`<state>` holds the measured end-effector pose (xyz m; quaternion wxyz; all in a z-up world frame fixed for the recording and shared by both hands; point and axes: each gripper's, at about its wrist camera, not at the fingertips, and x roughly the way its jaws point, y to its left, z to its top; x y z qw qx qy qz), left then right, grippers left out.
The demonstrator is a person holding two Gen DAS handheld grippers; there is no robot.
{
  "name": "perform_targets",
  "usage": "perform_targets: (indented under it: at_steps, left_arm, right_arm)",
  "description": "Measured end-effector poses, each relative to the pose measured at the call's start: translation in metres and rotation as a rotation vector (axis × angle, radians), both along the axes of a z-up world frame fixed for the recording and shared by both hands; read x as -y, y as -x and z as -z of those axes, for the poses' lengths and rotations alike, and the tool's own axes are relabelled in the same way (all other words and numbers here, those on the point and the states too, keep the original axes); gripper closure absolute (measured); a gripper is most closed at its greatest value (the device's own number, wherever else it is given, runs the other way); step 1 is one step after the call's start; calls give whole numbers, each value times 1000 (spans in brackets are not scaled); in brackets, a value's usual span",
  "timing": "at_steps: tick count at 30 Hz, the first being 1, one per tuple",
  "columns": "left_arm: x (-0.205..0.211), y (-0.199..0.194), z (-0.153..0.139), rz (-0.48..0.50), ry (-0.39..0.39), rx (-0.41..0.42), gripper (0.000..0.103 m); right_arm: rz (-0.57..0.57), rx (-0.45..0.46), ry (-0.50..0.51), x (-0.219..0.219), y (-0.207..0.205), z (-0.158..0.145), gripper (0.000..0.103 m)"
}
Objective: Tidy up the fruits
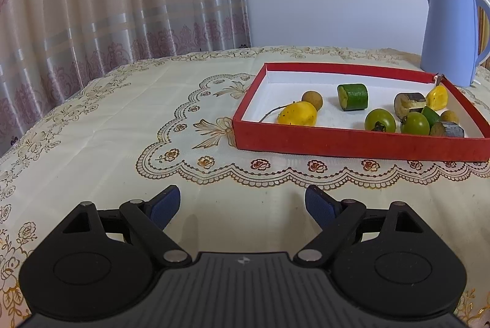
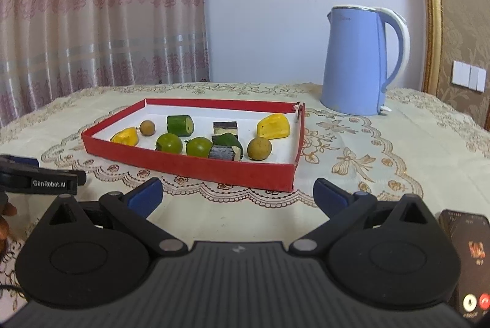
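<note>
A shallow red box (image 1: 352, 141) (image 2: 190, 164) with a white floor lies on the patterned tablecloth. Inside it lie several pieces: a yellow fruit (image 1: 297, 113) (image 2: 125, 135), a small brown round fruit (image 1: 312, 100) (image 2: 147, 127), a green cucumber chunk (image 1: 352, 96) (image 2: 180, 125), two green tomatoes (image 1: 379, 120) (image 2: 169, 142), dark eggplant pieces (image 1: 408, 104) (image 2: 225, 127) and a yellow pepper piece (image 1: 437, 97) (image 2: 273, 126). My left gripper (image 1: 242, 207) stands open over bare cloth, short of the box's near wall. My right gripper (image 2: 237, 196) is open too, just before the box's front wall, nothing between its fingers.
A light blue electric kettle (image 1: 450, 33) (image 2: 358, 61) stands behind the box at the right. A phone (image 2: 468, 260) with a lit screen lies at the near right. The left gripper's side (image 2: 39, 179) and a hand show at the far left. A curtain hangs behind the table.
</note>
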<state>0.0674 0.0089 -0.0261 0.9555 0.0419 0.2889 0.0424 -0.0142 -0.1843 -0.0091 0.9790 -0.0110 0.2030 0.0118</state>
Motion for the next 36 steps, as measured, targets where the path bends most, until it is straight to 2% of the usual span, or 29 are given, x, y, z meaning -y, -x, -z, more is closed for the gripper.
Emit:
perform_targets:
  at_steps: [13,19,29,36]
  left_arm:
    - [1,0,1,3,-4,-5,14]
    - [1,0,1,4,-5,-9,14]
    - [1,-1,1,5,-4,-10,14]
    - [0,-1,1,3,1,-15,14]
  right_arm:
    - [-67,-53,-8,-3,-9,7,0]
    - [-46,-88,-24,1,-14,9,0]
    - [-37,-94,-14,0,-15,10,0]
    - [-35,-63,-4,-1,-11,8,0]
